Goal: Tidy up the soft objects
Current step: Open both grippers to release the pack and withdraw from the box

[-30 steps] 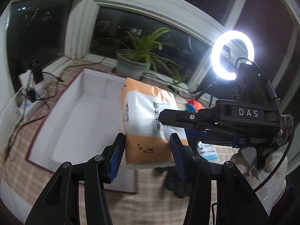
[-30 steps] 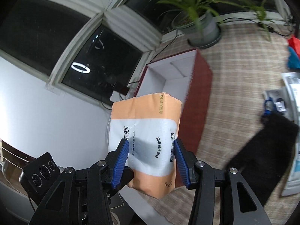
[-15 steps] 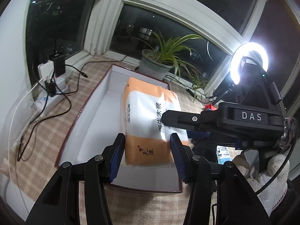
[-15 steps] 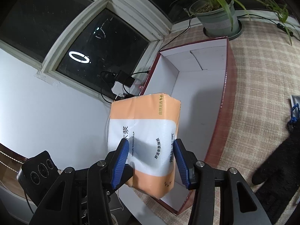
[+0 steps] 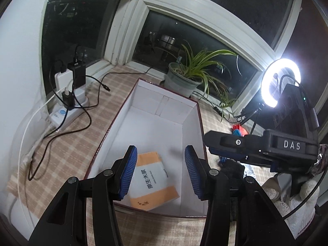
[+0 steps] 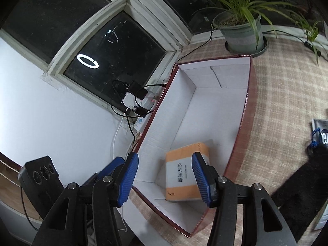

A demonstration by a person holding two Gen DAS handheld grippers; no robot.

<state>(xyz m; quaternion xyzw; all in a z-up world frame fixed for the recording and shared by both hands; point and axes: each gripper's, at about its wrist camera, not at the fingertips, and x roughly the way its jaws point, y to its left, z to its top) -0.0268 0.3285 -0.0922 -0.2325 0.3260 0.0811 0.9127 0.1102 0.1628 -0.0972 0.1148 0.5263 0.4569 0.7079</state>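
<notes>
An orange and white tissue pack lies flat on the floor of a white-lined, red-edged cardboard box, near its front end. My left gripper hangs above the pack, open, its blue pads apart and touching nothing. In the right wrist view the same pack rests in the box. My right gripper is over it with its jaws opening, and the pads are clear of the pack. Its black body marked DAS shows at the right of the left wrist view.
A potted plant stands behind the box. A power strip with chargers and cables lies to the box's left by the window. A ring light glows at right. A dark cloth lies on the checked mat right of the box.
Both grippers carried the tissue pack over the box and let it go. It dropped from between the pads to the box floor, and the pads stand wider.
</notes>
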